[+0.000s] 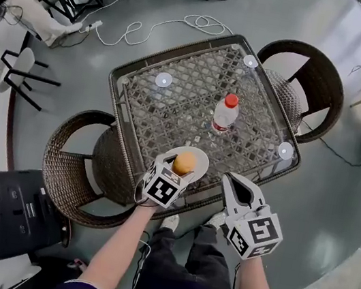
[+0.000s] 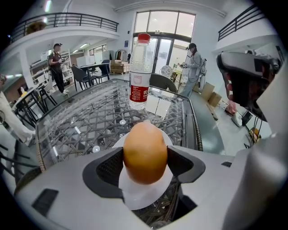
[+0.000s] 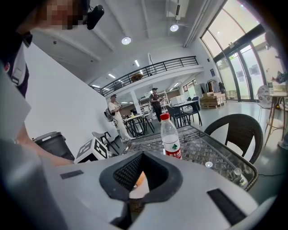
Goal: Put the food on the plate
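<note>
Holding the round orange-brown food (image 1: pixel 185 162) pinched between its jaws, my left gripper (image 1: pixel 180 166) is right over the white plate (image 1: pixel 201 159); whether the food touches the plate I cannot tell. The plate sits at the near rim of the glass-topped table (image 1: pixel 127 100), with bare glass between it and the upright bottle (image 1: pixel 225 114). My right gripper (image 1: pixel 238 185) hangs off that edge, jaws pressed together and empty. The bottle's red label is unreadable; only the right gripper view shows its green triangle. Only the head view shows the wicker chairs (image 1: pixel 319 82).
</note>
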A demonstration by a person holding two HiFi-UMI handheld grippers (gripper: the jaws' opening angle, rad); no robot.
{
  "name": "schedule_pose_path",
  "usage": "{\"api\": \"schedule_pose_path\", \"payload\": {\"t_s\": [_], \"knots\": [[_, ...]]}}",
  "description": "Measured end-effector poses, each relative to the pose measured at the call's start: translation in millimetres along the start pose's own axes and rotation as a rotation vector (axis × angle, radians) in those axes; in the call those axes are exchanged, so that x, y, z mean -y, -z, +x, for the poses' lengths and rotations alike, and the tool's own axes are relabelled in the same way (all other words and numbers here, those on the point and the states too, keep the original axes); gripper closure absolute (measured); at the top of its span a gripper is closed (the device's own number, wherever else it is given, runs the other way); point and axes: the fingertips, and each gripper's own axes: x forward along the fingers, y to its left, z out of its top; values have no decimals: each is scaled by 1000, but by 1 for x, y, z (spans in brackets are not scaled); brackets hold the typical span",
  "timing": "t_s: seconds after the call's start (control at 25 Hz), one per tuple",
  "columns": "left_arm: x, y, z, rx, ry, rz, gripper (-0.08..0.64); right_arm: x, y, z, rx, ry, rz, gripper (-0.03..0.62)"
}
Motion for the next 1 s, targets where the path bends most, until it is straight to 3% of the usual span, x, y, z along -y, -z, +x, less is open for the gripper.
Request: {"api": "schedule_pose_path", "payload": {"t_s": [0.2,0.44,0.84,1.0], "knots": [[1,3,4,-30,-3,18,249,4,-1,-4,3,12,11,588],[0,0,-2,6,-16,23,249,4,-3,-5,12,15,14,588],[10,-20,-38,118,-37,-20,249,-4,-19,-11,45,26,11,588],[26,-33,-67,210,1,-37,249,-12,-28,-15,62,25,7,588]]}}
